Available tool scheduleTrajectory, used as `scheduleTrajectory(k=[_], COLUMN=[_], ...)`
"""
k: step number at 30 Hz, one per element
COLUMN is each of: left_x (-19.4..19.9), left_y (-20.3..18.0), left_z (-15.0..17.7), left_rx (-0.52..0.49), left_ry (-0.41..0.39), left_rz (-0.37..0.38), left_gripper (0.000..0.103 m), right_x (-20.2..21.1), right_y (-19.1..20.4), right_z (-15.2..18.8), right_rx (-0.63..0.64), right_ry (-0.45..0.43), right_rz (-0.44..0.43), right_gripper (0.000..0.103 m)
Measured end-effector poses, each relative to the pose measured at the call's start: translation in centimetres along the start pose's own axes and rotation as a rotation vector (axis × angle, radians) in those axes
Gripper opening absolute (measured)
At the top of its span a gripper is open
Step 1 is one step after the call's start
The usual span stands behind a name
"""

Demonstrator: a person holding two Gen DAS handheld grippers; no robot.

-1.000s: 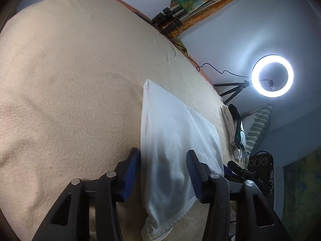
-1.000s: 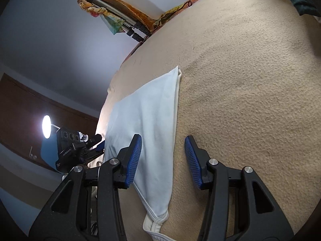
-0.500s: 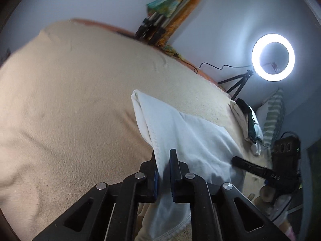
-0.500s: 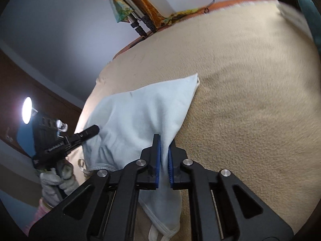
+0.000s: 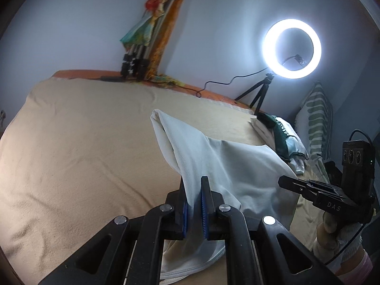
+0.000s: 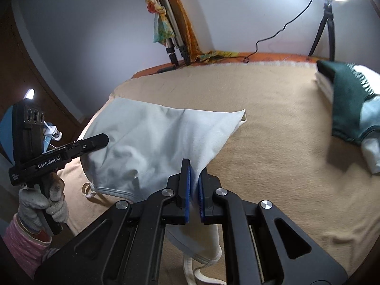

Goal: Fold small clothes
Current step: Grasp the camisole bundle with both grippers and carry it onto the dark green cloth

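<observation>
Folding looks to be at the lift-and-carry step: both grippers are clamped on the near edge of the white garment, and that edge is raised off the beige blanket. In the left wrist view the left gripper has its blue pads closed on a bunched strip of cloth at lower centre of the frame; in the right wrist view the right gripper pinches the cloth the same way at lower centre. The garment's far end rests on the blanket, its far corner at centre frame in the left view and right of centre in the right view, so its long axis seems to run away from the cameras toward the wall, with the hemmed end nearest the grippers and a drawstring-like loop hanging below. A judgement: the next move calls for carrying the held edge forward over the resting part, both grippers level and evenly spaced, then laying it down square to the far edge. Folded dark-green clothes sit at the right edge of the right view
</observation>
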State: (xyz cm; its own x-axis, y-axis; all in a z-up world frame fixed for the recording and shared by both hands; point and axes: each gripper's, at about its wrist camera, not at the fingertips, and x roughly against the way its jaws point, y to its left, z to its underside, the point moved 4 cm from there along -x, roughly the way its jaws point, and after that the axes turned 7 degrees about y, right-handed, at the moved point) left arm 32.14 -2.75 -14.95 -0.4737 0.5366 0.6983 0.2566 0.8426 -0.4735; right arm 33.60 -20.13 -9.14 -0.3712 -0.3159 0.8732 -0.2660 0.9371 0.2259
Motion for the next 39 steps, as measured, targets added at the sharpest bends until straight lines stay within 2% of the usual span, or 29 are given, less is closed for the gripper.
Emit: scheduleTrajectory(k=[9, 18, 27, 34, 39], left_x=[-3.6, -9.3, -16.0, -21.3, -24.8], left_y=[-7.4, -17.6, -26.1, -28.2, -28.5], left_z=[-3.2, -6.9, -11.4, -14.0, -14.5], left_rx=[-0.060, -0.169, -0.223, -0.179, -0.150], left_ry=[0.004, 0.011, -0.025, -0.041, -0.024], left_rz=[0.090, 0.139, 0.172, 0.191, 0.168], left_gripper=[0.006, 0.006, 0.006, 0.006, 0.006], right_x=[5.8, 11.6, 14.5, 14.4, 12.8], right_y=[-4.7, -12.5, -20.9, -27.3, -31.0], right_z=[-1.0, -3.3, -6.9, -9.5, -10.4], right_rx=[0.028, 0.018, 0.010, -0.018, -0.038], right_ry=[-0.057, -0.107, -0.153, -0.183, -0.182], right_rz=[0.155, 0.329, 0.465, 0.543, 0.575], right_gripper=[0.007, 0.006, 0.006, 0.006, 0.006])
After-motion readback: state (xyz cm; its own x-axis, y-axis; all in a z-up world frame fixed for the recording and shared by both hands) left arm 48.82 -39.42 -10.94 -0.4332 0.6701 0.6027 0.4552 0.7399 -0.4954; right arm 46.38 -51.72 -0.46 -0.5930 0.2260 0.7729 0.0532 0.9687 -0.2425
